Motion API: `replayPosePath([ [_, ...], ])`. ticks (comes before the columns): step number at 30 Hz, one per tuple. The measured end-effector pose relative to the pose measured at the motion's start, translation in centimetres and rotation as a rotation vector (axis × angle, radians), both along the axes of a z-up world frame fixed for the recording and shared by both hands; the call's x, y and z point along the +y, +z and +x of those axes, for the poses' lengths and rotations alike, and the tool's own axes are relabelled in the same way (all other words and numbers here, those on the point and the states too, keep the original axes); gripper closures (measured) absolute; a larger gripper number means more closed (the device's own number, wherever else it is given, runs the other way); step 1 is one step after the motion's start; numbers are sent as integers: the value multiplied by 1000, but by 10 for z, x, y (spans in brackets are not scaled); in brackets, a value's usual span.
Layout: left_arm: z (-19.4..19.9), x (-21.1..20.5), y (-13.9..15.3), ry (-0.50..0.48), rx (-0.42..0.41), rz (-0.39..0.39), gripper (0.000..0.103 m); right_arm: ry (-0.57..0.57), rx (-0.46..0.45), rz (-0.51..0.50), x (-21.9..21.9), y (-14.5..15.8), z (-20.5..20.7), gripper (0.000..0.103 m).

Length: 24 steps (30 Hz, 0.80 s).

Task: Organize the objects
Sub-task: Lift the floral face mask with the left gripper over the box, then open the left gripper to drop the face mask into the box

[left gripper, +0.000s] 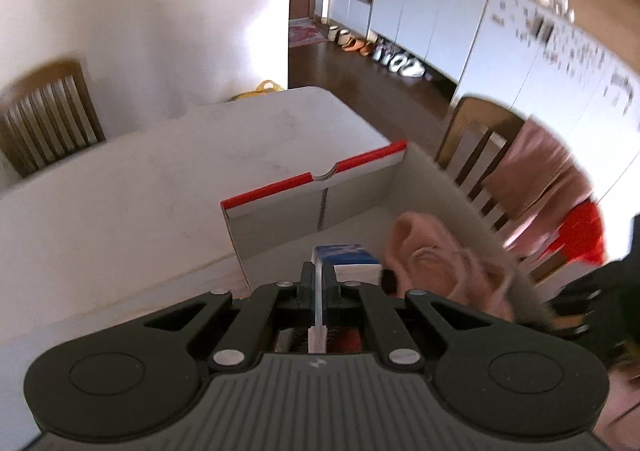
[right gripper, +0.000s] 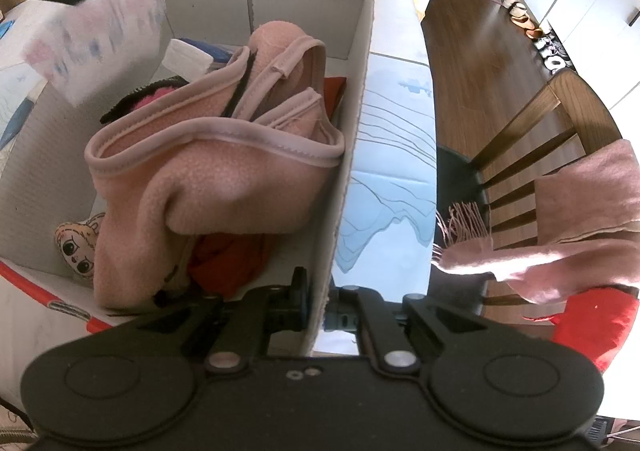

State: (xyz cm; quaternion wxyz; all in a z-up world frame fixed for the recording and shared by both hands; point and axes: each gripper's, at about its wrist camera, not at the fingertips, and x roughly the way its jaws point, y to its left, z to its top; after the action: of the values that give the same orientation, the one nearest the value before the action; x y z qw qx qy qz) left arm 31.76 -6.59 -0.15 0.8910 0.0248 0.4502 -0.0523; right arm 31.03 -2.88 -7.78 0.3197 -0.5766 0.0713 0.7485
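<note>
A white cardboard box with a red rim (right gripper: 362, 63) stands on the table and also shows in the left wrist view (left gripper: 312, 176). Inside lie a pink fleece garment (right gripper: 208, 171), a red cloth (right gripper: 228, 255), a doll face (right gripper: 78, 247) and a blue and white pack (left gripper: 346, 257). My right gripper (right gripper: 320, 291) is shut on the box's right wall. My left gripper (left gripper: 317, 281) is shut on a thin white packet (left gripper: 317, 315), which appears blurred over the box's left side in the right wrist view (right gripper: 96, 43).
The white table (left gripper: 140, 187) runs left of the box. A wooden chair (right gripper: 532, 147) draped with a pink scarf (right gripper: 560, 219) and a red cloth (right gripper: 588, 323) stands to the right. Another chair (left gripper: 48, 111) stands by the wall.
</note>
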Motion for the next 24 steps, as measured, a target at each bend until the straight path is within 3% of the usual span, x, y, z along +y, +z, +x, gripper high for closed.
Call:
replayPosePath([
  [4,6,-10,-16,-21,34,27,101,-1,1,-1,0,0,0,98],
  [13,8,-11,-42,-10,135,-26,101,1,2,-2,0,-1,-3,98],
  [24,-8,-10,-31,-19,117,-61,101,4,-2,0,0,-5,-8,98],
])
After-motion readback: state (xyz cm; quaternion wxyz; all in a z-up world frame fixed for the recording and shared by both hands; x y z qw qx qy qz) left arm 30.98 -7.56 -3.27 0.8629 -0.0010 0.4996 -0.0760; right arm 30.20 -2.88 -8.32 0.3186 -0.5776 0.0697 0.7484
